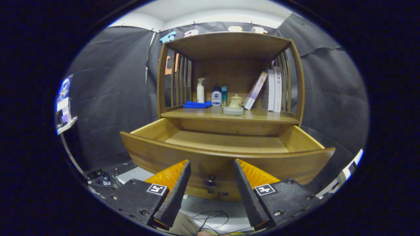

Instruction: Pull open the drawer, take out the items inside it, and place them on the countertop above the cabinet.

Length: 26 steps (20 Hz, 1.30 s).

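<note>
**Drawer open, visible floor bare: check for remaining items**

Step in hand: drawer already pulled out. Wide brown wooden drawer (226, 144) extended from beneath the countertop of the brown wooden cabinet (229, 42), its curved front panel directly ahead of the fingers. Small dark round knob (210, 180) on that panel, seen in the gap between the two fingertips, untouched.

Gripper (211, 164): spread wide, holding nothing. Black serrated fingers (174, 193) apart, with the drawer front beyond them and no contact visible.

Drawer interior: visible floor bare wood, no item seen. Strip just behind the front panel hidden by the panel itself, so contents there cannot be ruled out.

Bench surface, here the wooden countertop (262, 115) above the drawer: white pump bottle (200, 90), folded blue cloth (197, 104), small white-and-blue bottle (216, 97), slim teal bottle (224, 95), pale ceramic lidded pot on a round base (234, 105), leaning white-and-purple book (255, 90) and upright white books (274, 89). Which of these came out of the drawer cannot be told.

Judgement: removal step probably near its end or complete.

Next move calls for:
- Raising the gripper above the front panel and tilting forward to inspect the hidden strip.
- Keeping the fingers wide for any item found.
- Clearing the panel's upper edge on the way in and out.
- Setting any retrieved item on a free patch of countertop, clear of the pot and books.
</note>
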{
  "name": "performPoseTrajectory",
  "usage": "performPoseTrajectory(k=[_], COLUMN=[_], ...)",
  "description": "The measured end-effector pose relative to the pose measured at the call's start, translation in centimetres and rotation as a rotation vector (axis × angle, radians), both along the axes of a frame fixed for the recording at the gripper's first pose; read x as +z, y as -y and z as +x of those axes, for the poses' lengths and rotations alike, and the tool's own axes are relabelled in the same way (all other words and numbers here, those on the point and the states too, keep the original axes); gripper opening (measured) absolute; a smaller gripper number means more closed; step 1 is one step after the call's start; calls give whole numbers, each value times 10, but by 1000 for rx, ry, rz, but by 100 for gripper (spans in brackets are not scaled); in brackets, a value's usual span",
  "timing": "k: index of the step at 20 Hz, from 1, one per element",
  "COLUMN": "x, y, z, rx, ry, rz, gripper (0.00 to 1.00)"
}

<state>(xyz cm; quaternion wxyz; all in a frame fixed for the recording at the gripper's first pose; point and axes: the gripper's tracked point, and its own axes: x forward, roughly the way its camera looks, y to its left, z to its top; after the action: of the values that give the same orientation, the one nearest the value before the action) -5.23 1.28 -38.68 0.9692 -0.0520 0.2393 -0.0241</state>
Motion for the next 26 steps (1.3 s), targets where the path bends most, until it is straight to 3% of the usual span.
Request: performPoseTrajectory(k=[7,21,26], x=[-35,-34,-35], y=[2,13,12], z=[-2,25,31], rx=[-29,-172,-181], ry=[-46,-10,-10], rz=[-15,-2,-47], gripper=[83,83,82])
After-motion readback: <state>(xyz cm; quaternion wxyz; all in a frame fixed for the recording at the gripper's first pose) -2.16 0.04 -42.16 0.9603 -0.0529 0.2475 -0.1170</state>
